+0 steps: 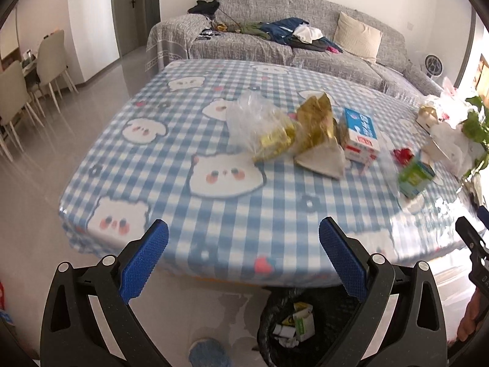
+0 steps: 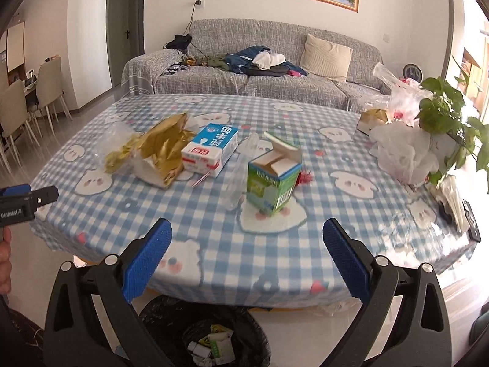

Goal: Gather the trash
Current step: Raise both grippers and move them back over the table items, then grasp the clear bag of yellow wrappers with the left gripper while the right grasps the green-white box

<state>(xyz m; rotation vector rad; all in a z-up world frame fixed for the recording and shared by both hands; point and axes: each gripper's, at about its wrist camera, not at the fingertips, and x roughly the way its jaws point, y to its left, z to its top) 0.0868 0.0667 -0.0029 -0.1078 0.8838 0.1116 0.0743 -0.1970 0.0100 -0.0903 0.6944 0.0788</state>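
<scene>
1. left gripper [image 1: 243, 261] and right gripper [image 2: 247, 261]: fingers spread apart, both empty, above the bin [image 2: 171, 315] at the frame's bottom.
2. trash sits mid-frame on the table [image 2: 214, 253]: green carton [image 2: 272, 180], blue-white carton [image 2: 211, 148], gold wrapper [image 2: 162, 150].
3. risk: the open green carton could tip or crush if pinched high.
4. writing: chinese print, unreadable; "genrobot.ai" at left edge.

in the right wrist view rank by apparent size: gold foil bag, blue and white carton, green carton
1. crumpled gold foil bag, largest
2-3. blue and white carton and open-topped green carton look alike; the green one is nearer.
</scene>
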